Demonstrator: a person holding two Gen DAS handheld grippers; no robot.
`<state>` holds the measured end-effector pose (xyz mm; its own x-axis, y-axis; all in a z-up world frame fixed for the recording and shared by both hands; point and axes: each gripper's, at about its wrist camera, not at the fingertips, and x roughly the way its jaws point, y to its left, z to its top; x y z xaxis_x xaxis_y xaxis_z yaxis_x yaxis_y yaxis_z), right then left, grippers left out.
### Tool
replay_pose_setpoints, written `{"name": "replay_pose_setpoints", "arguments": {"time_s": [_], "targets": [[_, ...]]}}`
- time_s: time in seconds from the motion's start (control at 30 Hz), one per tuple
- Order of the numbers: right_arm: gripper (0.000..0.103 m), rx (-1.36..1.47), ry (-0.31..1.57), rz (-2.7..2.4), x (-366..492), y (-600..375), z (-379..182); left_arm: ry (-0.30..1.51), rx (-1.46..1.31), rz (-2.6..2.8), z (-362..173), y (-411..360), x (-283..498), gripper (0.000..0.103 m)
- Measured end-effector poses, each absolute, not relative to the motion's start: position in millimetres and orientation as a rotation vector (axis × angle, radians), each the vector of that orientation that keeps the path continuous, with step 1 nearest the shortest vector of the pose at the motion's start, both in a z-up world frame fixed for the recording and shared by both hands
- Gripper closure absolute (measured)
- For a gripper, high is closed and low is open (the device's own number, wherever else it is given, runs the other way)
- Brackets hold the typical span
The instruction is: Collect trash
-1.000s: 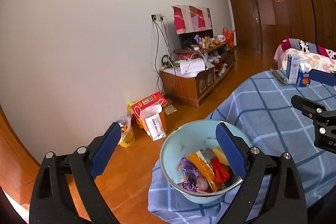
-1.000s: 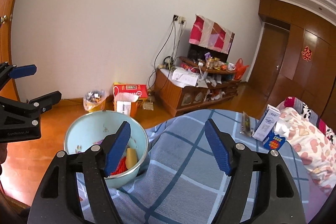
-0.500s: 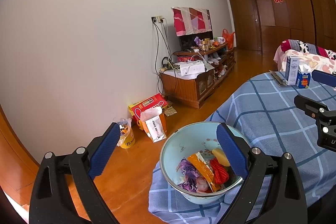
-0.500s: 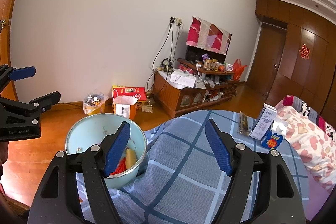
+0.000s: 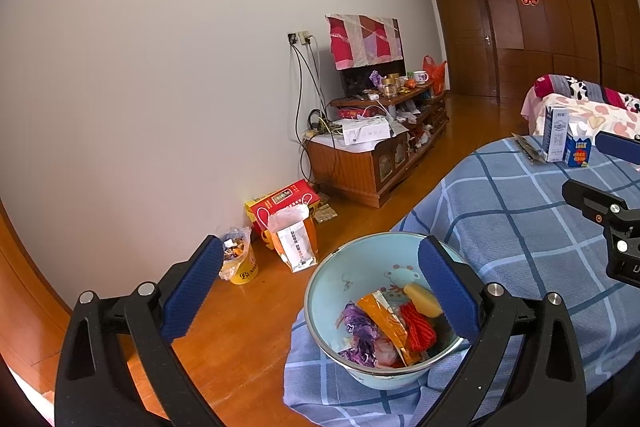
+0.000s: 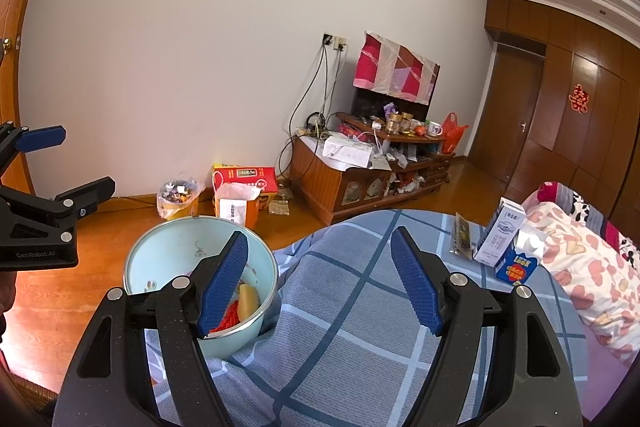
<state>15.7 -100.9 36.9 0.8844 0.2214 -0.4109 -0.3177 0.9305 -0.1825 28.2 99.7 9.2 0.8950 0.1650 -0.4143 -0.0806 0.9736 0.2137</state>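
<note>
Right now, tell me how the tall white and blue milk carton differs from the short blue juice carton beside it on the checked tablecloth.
The tall white and blue milk carton stands clearly higher than the short blue juice carton. The milk carton is mostly white with a blue top edge; the juice carton is deep blue with an orange and yellow label. The juice carton's white top is opened up; the milk carton's looks flat. Both stand upright, side by side, at the far edge of the blue checked tablecloth.

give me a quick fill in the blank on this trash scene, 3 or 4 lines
1. The wrappers lie inside a light blue ____.
2. The left hand-held gripper and the right hand-held gripper both have their jaws ____.
3. The milk carton stands on a checked cloth whose main colour is ____.
4. The small trash bin stands on the ____.

Missing words: basin; open; blue; floor
</note>
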Motion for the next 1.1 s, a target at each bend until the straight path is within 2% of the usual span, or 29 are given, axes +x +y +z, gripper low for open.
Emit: {"name": "replay_pose_setpoints", "arguments": {"time_s": [1.1], "targets": [[0.029,-0.242,0.394,0.271,11.6,-105.3,36.5,0.449,0.208,0.118,5.5,97.1,30.2,0.007]]}}
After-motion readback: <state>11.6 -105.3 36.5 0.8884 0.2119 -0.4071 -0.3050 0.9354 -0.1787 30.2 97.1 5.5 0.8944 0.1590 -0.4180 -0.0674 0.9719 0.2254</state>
